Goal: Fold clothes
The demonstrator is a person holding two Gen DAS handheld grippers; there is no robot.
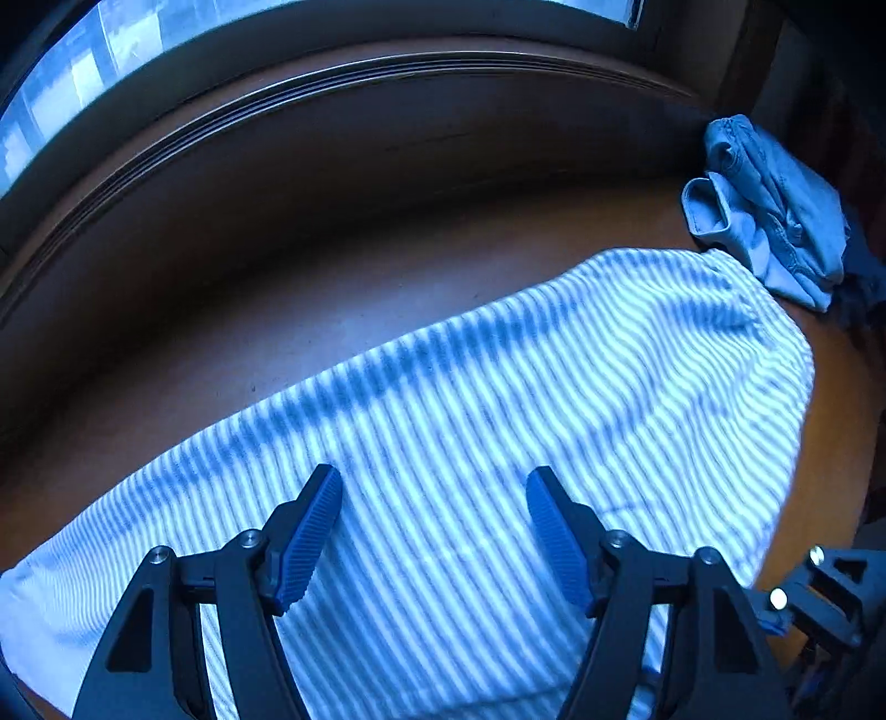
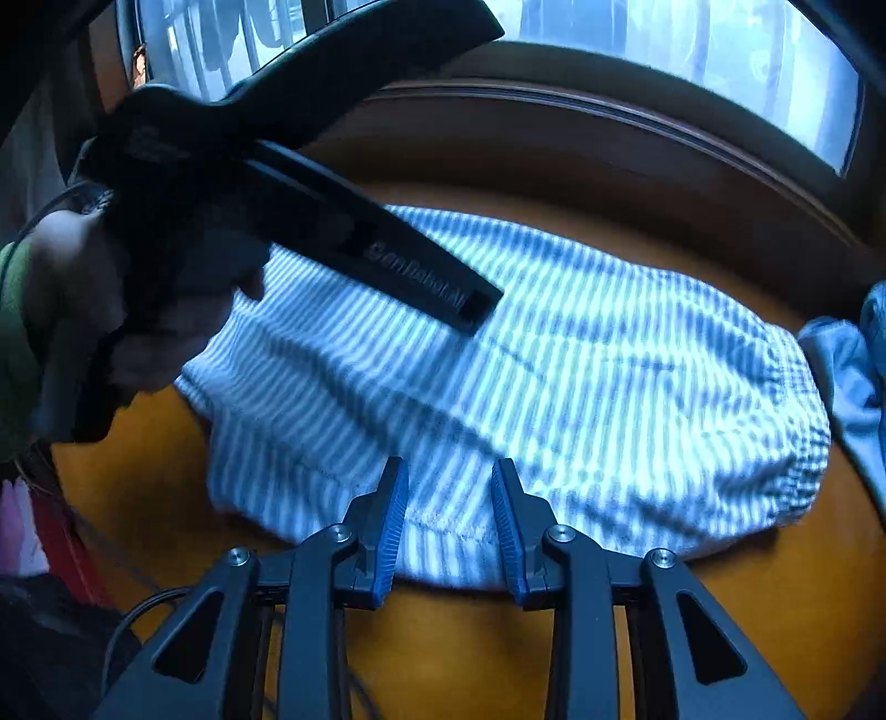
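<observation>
Left: a hand (image 2: 83, 310) grips the left hand-held gripper (image 1: 434, 531), which hangs over the striped garment (image 1: 498, 421) with its blue pads (image 1: 310, 531) spread wide and nothing between them. Centre: the garment lies flat across the orange desk (image 2: 454, 637), below a window (image 2: 692, 50). The right hand-held gripper (image 2: 449, 526), partly open and empty, straddles the garment's near hem. Right: a folded pale blue garment (image 1: 769, 216) lies at the desk's far corner, just beside the striped one.
</observation>
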